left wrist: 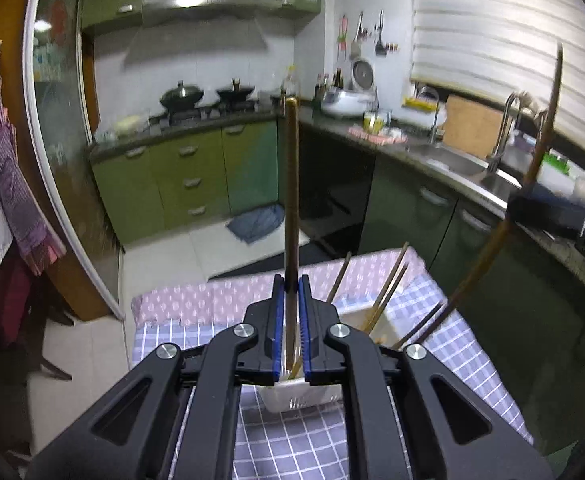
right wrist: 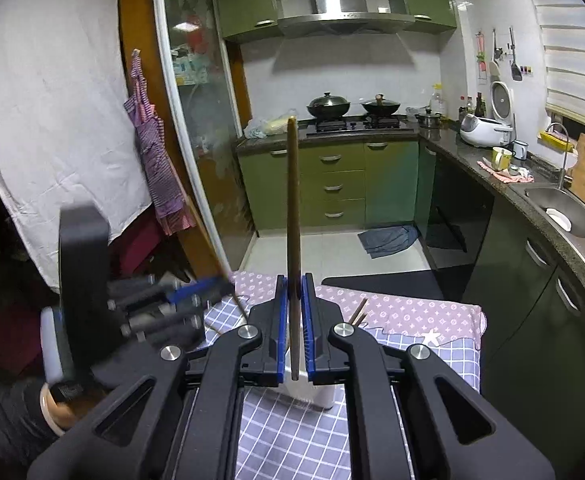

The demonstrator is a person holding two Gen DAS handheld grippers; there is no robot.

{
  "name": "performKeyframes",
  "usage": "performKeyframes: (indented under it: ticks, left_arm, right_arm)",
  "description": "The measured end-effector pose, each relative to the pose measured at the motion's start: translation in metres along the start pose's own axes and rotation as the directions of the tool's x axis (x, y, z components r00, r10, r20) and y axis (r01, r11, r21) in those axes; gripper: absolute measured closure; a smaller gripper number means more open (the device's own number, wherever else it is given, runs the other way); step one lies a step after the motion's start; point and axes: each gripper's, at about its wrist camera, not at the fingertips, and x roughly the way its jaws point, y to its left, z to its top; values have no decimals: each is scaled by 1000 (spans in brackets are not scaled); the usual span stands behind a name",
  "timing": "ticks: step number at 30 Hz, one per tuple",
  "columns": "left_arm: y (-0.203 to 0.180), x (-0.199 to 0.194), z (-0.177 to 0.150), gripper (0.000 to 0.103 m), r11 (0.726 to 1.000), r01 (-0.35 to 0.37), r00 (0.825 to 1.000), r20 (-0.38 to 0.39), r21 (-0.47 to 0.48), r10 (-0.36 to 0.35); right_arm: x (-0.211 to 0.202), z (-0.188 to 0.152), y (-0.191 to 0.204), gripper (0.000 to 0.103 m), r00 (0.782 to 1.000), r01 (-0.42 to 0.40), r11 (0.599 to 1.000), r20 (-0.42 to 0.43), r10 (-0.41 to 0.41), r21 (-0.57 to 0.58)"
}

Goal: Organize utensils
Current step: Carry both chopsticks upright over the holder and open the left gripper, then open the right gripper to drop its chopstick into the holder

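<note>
My left gripper (left wrist: 291, 284) is shut on a brown chopstick (left wrist: 291, 200) that stands upright between its blue pads. My right gripper (right wrist: 294, 284) is shut on another brown chopstick (right wrist: 293, 208), also upright. Both hang above a white utensil holder (left wrist: 304, 398) on the checked tablecloth; it also shows in the right wrist view (right wrist: 316, 394). Several more chopsticks (left wrist: 388, 292) lean in the holder. The right gripper shows blurred at the right of the left wrist view (left wrist: 540, 208), and the left gripper at the left of the right wrist view (right wrist: 164, 304).
The table (left wrist: 464, 360) has a blue checked cloth with a pink patterned strip at its far edge. Beyond it are green kitchen cabinets (right wrist: 332, 184), a stove with two woks (right wrist: 352, 106), a sink counter (right wrist: 556, 208) on the right and a floor rag (right wrist: 388, 240).
</note>
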Motion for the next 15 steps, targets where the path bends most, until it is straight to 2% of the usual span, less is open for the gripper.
performKeyframes:
  ticks: [2,4,6,8,10,15]
  left_arm:
    - [1,7,-9,90,1000,6,1000,-21,-5,-6]
    - [3,5,-15,60,1000,3,1000,-13,-10,-3]
    - [6,-5,-21,43,1000,-2,1000,25,-20,2]
    - [7,-23,-26,37,1000,-14,997,74,-17,15]
    - [7,-46,-34,24,1000,-28,991,128,-11,29]
    - [11,-97,-70,12,997,-29,977,208,-67,42]
  right_arm:
    - [9,3,-4,95,1000,7,1000,-1,-7,8]
    - [19,6,-7,95,1000,6,1000,-5,-6,17]
    - [28,7,-10,95,1000,16,1000,-7,-16,21]
    - [39,6,-12,95,1000,15,999,-17,-15,30]
    - [48,1,-13,95,999,18,999,-29,-17,35]
    - [67,-13,-14,95,999,25,999,-49,-23,40]
